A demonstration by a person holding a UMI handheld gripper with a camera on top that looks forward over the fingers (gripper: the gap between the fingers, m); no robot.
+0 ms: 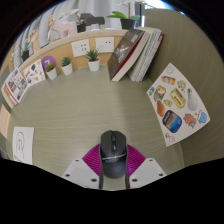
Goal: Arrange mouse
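Observation:
A black computer mouse (112, 152) sits between my gripper's two fingers, its front end pointing away from me over the grey-green desk (95, 105). The magenta pads (93, 157) press against both of its sides. My gripper (112, 160) is shut on the mouse. The mouse's rear end is hidden between the fingers' bases.
A picture sheet (176, 104) lies on the desk to the right. A white card (20, 146) lies to the left. At the far edge stand small potted plants (92, 58), leaning books (135, 55), a wooden shelf (85, 42) and another picture sheet (25, 78).

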